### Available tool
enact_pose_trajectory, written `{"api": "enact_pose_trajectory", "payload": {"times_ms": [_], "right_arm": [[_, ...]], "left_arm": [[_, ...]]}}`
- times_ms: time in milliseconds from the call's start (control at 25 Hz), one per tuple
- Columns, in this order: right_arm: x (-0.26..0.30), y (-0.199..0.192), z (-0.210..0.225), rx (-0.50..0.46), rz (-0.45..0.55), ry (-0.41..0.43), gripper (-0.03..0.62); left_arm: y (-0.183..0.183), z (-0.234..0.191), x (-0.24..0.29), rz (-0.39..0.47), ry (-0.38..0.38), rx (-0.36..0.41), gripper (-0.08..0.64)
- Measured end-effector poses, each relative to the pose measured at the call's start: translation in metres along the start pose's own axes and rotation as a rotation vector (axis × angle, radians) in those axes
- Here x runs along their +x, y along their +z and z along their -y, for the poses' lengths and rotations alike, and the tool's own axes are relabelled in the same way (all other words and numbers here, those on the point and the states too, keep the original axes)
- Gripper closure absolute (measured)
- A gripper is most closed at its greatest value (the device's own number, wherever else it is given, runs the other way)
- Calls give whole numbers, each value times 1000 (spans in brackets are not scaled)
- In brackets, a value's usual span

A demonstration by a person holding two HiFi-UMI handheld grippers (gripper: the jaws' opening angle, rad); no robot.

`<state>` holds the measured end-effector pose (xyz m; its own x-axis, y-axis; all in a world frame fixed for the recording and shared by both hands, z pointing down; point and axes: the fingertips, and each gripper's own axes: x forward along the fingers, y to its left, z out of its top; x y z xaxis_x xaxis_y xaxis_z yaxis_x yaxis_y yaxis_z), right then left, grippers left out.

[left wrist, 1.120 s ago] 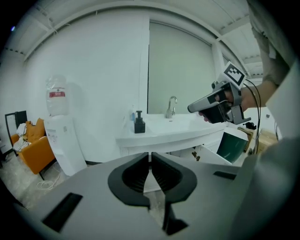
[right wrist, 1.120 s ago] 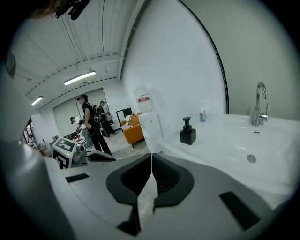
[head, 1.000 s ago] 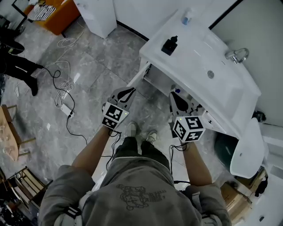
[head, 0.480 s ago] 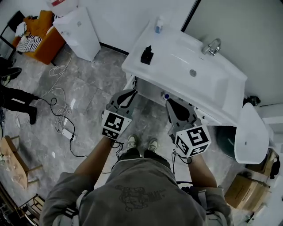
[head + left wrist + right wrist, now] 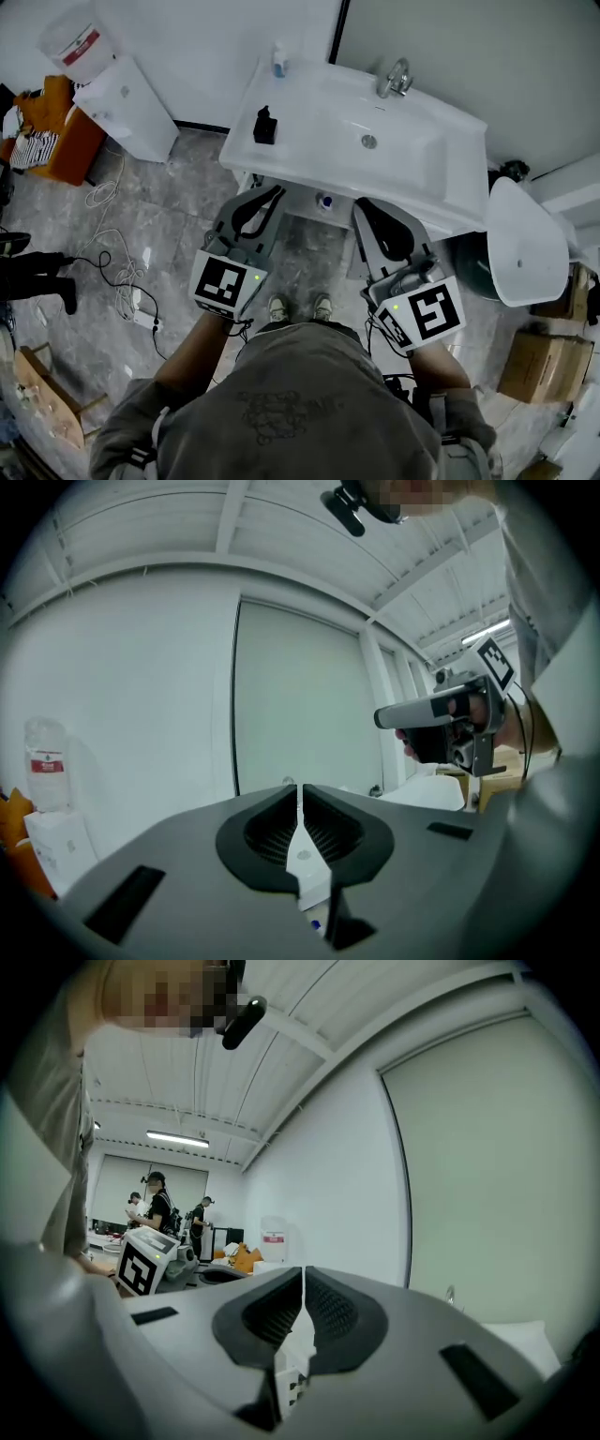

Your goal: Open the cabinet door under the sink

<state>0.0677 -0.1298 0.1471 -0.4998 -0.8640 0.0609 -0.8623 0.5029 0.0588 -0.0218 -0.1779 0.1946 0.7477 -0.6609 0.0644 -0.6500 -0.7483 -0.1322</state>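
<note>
The white sink point(image 5: 441, 173) stands straight ahead, with a chrome faucet point(image 5: 396, 77) at its back. Only a strip of the cabinet point(image 5: 302, 199) beneath shows under the basin's front edge, with a small blue item point(image 5: 324, 201) in it; I cannot make out how its door stands. My left gripper point(image 5: 276, 191) and right gripper point(image 5: 362, 206) are held level side by side before the basin's front edge. Both are shut on nothing and touch nothing. In the left gripper view the jaws point(image 5: 299, 794) meet, and in the right gripper view the jaws point(image 5: 303, 1279) meet too.
A black soap dispenser point(image 5: 265, 125) and a small bottle point(image 5: 279, 61) sit on the sink's left side. A white toilet point(image 5: 525, 244) stands right, a white unit point(image 5: 127, 108) with a water jug point(image 5: 75, 42) left. Cables point(image 5: 112, 272) lie on the floor. People point(image 5: 155, 1204) stand far off.
Both grippers have risen from down by the cabinet to the height of the basin's front edge, staying shut. The head view has swung round to face the sink squarely.
</note>
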Motion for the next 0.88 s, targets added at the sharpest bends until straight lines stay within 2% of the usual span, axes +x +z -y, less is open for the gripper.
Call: {"api": "enact_pose_trajectory", "payload": {"times_ms": [200, 480, 720, 880], "right_arm": [[-30, 27, 9, -19, 68, -50, 561], [-64, 46, 2, -16, 159, -67, 561], [-76, 25, -4, -32, 115, -47, 561], [-78, 9, 6, -11, 89, -61, 561]], "left_arm": [[32, 22, -3, 38, -27, 25, 529], [44, 34, -16, 55, 8, 76, 529], [44, 44, -30, 20, 16, 156, 529], [38, 45, -29, 3, 28, 127, 529]]}}
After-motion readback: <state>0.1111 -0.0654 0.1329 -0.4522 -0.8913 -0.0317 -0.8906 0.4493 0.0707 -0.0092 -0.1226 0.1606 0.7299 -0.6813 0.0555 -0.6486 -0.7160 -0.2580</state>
